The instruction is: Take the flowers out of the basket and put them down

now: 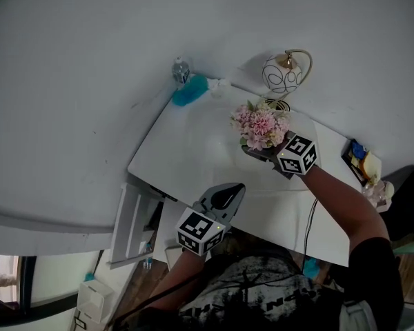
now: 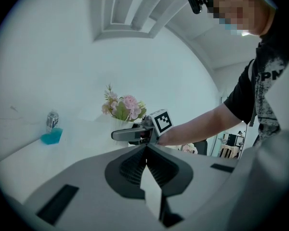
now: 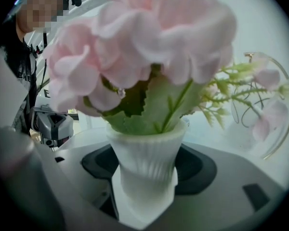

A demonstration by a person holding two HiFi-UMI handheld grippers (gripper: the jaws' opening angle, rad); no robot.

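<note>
As left tongs hover, right tongs clamp flowers

table: white | wall: plain, pale | floor: wood planks | light: dim, even

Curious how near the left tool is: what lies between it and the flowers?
Only bare white table lies between the left gripper and the flowers; the head view shows it.

Holds white ribbed pot upright between pads of right gripper. Shows pink flowers filling upper frame, basket blurred behind at right, left gripper far left.
</note>
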